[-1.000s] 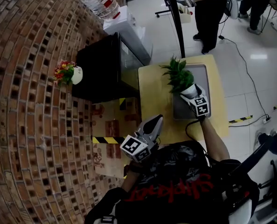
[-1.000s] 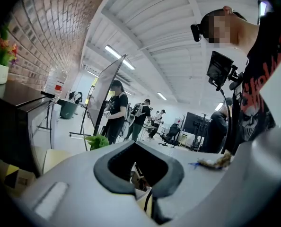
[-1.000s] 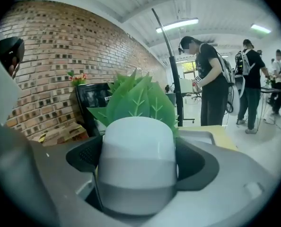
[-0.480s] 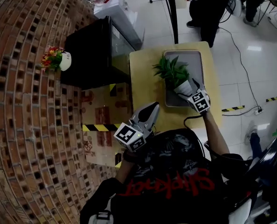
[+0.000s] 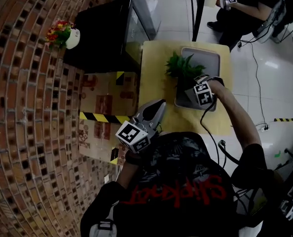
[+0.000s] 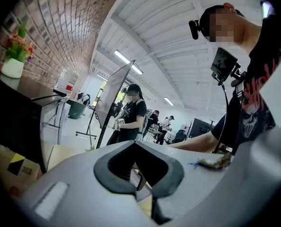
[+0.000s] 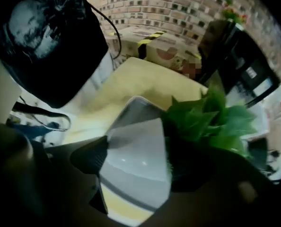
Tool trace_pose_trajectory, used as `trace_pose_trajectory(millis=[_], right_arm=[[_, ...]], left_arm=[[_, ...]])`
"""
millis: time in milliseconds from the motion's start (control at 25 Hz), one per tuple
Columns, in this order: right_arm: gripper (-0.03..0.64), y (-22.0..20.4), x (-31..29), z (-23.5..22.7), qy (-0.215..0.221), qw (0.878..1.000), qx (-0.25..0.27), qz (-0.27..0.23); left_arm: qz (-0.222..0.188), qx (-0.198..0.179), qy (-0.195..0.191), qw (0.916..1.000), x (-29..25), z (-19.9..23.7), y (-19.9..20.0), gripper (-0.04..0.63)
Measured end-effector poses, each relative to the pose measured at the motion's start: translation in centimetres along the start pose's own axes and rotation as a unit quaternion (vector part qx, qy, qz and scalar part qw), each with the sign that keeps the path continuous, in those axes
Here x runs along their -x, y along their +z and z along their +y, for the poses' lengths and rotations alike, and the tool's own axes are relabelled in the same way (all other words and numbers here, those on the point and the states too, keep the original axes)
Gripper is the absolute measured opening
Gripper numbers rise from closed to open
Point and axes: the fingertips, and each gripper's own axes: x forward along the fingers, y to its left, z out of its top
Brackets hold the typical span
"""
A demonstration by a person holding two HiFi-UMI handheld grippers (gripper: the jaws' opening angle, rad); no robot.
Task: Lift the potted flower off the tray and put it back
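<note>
Right gripper view: right gripper [image 7: 133, 171] jaws wide apart and closing, nothing pinched. Smooth grey tray [image 7: 140, 126] shows in the gap. Potted flower [image 7: 211, 117], leafy green, sits at frame right just beside one jaw, its pot unclear. Head view: plant on the rectangular tray, upper centre, on a pale yellow table [image 5: 156, 83]. Left gripper [image 5: 158, 106], lower centre, jaws together, empty.

Bare yellow table [image 5: 159, 90] down the left strip and along the near edge, so there's easy passage there. The tray [image 5: 213, 58] lies open on its far right half. The potted flower [image 5: 183, 65] fans its leaves over the tray's left rim, crowding the right gripper [image 5: 203, 80]. Its jaws are closing with only bare tray between them. The black cabinet [image 5: 104, 38] blocks the table's far left, and cardboard boxes [image 5: 104, 102] fill the nearer left.
</note>
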Motion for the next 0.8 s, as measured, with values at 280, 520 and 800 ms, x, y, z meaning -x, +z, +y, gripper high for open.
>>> trace_pose_trajectory(millis=[280, 520, 800], right_arm=[[0.127, 1.4, 1.8, 0.4, -0.131, 0.991, -0.009, -0.011], [0.066, -1.6, 0.7, 0.8, -0.332, 0.935, -0.122, -0.010], [0.057, -2.8, 1.0, -0.2, -0.382, 0.898, -0.214, -0.041]], left_arm=[[-0.018, 0.009, 0.046, 0.9987, 3.0, 2.4, -0.6, 0.003], [0.002, 0.005, 0.046, 0.9989, 2.1, 2.4, -0.3, 0.003], [0.007, -0.017, -0.007, 0.9998, -0.2, 0.4, -0.8, 0.003]])
